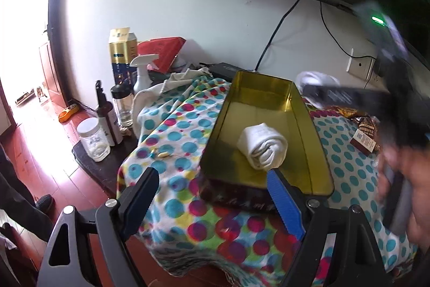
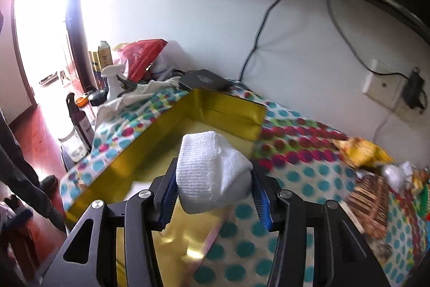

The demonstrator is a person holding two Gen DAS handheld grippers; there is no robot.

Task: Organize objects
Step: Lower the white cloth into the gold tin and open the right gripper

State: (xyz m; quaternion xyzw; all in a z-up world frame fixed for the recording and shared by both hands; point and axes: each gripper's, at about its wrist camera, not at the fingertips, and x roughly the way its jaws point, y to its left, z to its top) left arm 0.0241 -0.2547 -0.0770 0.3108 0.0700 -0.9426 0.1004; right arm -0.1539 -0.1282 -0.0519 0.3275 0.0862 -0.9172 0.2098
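An open gold tin point(image 1: 258, 88) lies on the dotted tablecloth point(image 1: 174, 131), and one rolled white sock point(image 1: 264, 147) rests on its floor. My left gripper point(image 1: 212, 176) is open at the tin's near end; its blue pad is over the near rim and nothing is between the fingers. In the right wrist view my right gripper point(image 2: 212, 179) is shut on a second rolled white sock point(image 2: 212, 168), held above the near end of the tin point(image 2: 228, 109). From the left wrist view that gripper shows only as a dark blur on the right.
A spray bottle point(image 1: 142, 72), dark bottle point(image 1: 106, 115), clear bottle point(image 1: 123, 104) and plastic jar point(image 1: 92, 139) crowd the table's left end, with a carton point(image 1: 122, 53) and red bag point(image 1: 161, 50) behind. Snack packets point(image 2: 362, 152) lie right. A person's shoe point(image 1: 44, 202) is on the floor.
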